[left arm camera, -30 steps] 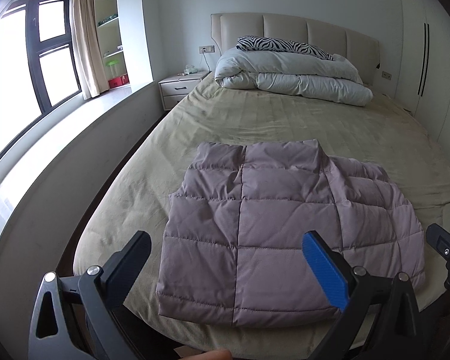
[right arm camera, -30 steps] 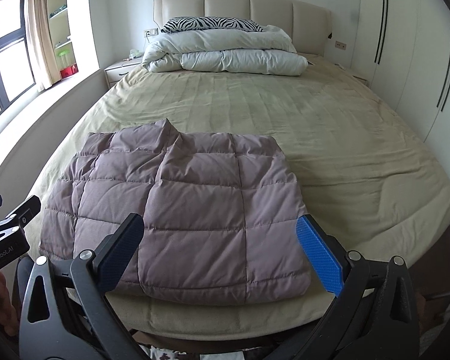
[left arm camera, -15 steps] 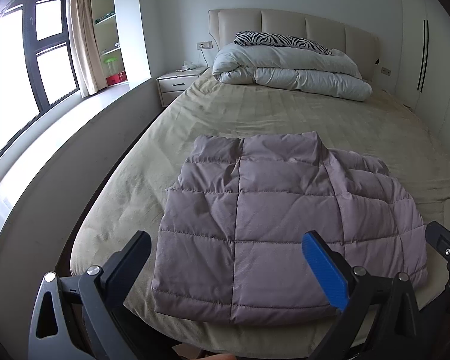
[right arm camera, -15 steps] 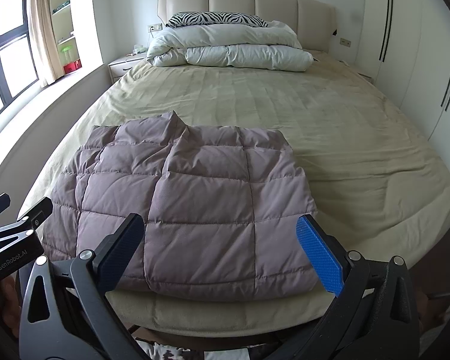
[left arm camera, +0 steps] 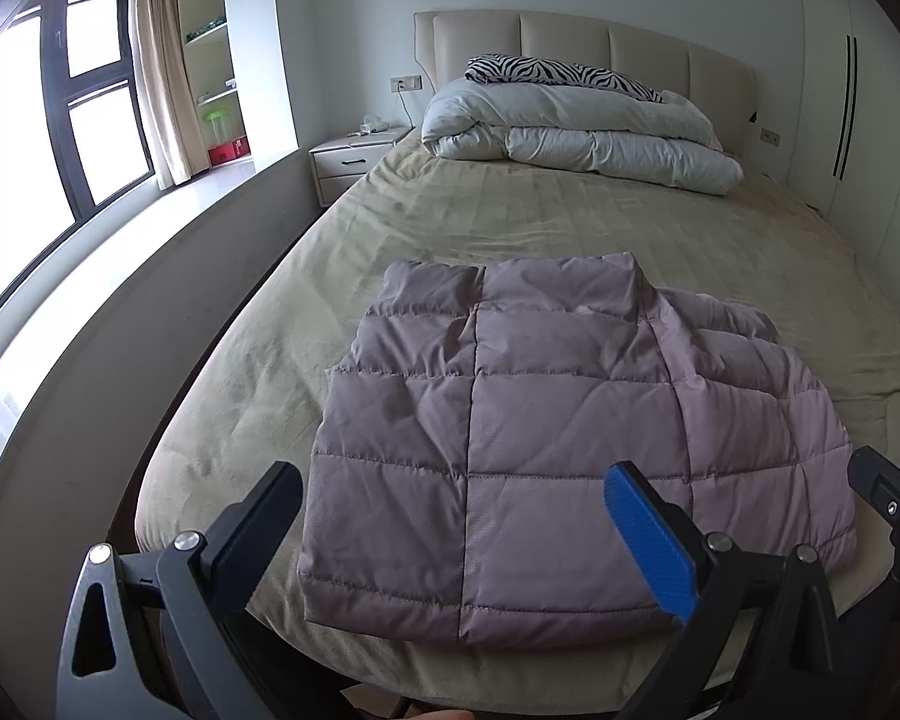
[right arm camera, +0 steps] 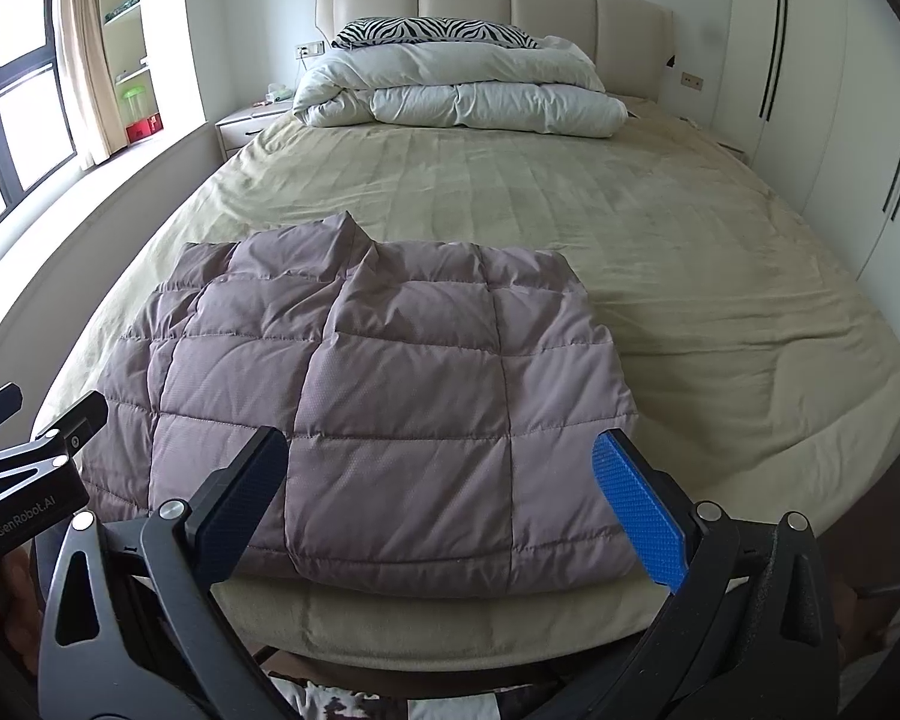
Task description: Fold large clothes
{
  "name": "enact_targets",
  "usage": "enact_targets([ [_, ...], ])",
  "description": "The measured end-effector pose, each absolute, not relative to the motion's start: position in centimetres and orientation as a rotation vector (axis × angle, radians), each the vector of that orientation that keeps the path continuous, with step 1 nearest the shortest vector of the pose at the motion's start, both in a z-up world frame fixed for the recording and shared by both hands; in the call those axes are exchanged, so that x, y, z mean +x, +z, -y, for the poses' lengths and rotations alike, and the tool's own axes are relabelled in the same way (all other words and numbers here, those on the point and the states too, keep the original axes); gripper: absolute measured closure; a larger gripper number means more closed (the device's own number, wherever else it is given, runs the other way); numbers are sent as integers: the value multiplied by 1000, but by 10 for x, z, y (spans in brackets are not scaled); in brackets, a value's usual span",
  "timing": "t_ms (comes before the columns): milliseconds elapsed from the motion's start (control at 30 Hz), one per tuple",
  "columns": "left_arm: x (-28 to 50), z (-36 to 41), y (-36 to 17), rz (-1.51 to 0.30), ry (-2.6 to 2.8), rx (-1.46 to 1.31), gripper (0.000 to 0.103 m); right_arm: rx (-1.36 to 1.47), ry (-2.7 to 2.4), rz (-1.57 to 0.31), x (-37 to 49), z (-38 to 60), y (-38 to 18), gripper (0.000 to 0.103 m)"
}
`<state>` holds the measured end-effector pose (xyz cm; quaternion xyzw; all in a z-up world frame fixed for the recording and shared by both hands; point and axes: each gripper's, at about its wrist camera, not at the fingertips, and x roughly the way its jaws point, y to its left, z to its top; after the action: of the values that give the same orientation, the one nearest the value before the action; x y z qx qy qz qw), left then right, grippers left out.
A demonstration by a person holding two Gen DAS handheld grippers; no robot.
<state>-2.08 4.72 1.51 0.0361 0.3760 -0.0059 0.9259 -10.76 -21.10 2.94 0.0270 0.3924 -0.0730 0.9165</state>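
Jaws of left gripper [left arm camera: 456, 531] and right gripper [right arm camera: 444, 498] are released, grasping nothing. Folded mauve puffer jacket [right arm camera: 390, 396] lies at the bed [right arm camera: 660, 240] foot edge.

2 wrist views from the bed [left arm camera: 510, 222] foot toward the headboard [right arm camera: 492, 0]

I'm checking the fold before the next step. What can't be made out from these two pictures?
- Underside and tucked layers of the jacket: hidden by its own top panel, both views.
- Jacket's near hem: partly behind the left gripper and right gripper.
- Shelf items: too small, left view.
- Floor under the bed: cut off by the bottom edge, right view.
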Motion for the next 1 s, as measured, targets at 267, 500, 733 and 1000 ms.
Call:
enact_targets([
  [267, -20, -47, 14, -774, -15, 76, 0, 59, -149, -810, -107, 211, 27, 0],
  [500, -20, -47, 13, -775, -15, 76, 0, 61, -149, -811, -106, 212, 26, 0],
  [733, -20, -47, 13, -774, -15, 77, 0, 60, -150, -810, -107, 211, 25, 0],
  [1000, -20, -46, 13, -775, -14, 77, 0, 63, -149, -811, -106, 212, 25, 0],
])
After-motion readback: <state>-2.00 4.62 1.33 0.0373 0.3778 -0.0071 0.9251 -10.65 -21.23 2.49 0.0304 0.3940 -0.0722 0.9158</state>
